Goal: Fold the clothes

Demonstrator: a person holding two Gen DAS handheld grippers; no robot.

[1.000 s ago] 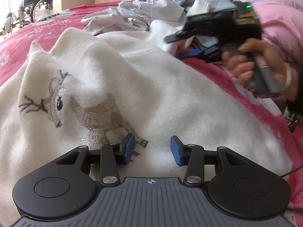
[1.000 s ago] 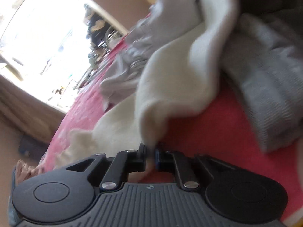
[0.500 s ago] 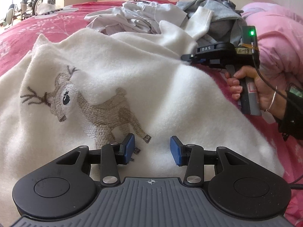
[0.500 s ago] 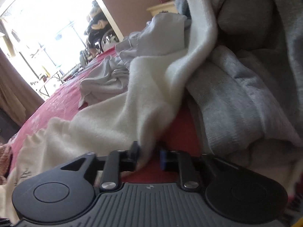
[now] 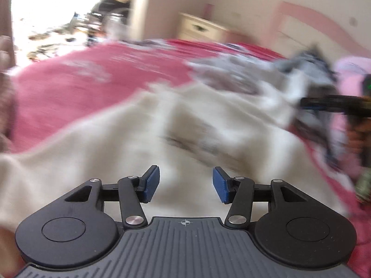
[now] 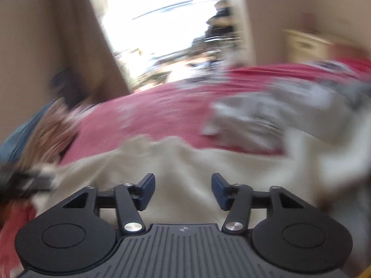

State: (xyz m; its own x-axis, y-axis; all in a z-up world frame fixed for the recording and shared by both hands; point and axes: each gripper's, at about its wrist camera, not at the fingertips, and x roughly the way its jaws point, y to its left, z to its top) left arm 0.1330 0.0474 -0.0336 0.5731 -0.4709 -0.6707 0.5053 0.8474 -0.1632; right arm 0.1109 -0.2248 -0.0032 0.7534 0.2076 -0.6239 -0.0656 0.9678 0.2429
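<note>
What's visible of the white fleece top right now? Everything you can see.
The white fleece top is a cream, fluffy garment spread loosely and rumpled on the pink-red bedspread. A grey-brown printed motif shows on it, too motion-blurred to read. Its far edge runs up against a heap of grey and white clothes. It fills the space below both sets of fingers; neither the left gripper nor the right gripper holds it.

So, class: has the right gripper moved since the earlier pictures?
Yes. The right gripper has let go of the white sweater and lifted back; the bedside cabinet, earlier tilted, now stands level, and its jaws are opening, empty.
</note>
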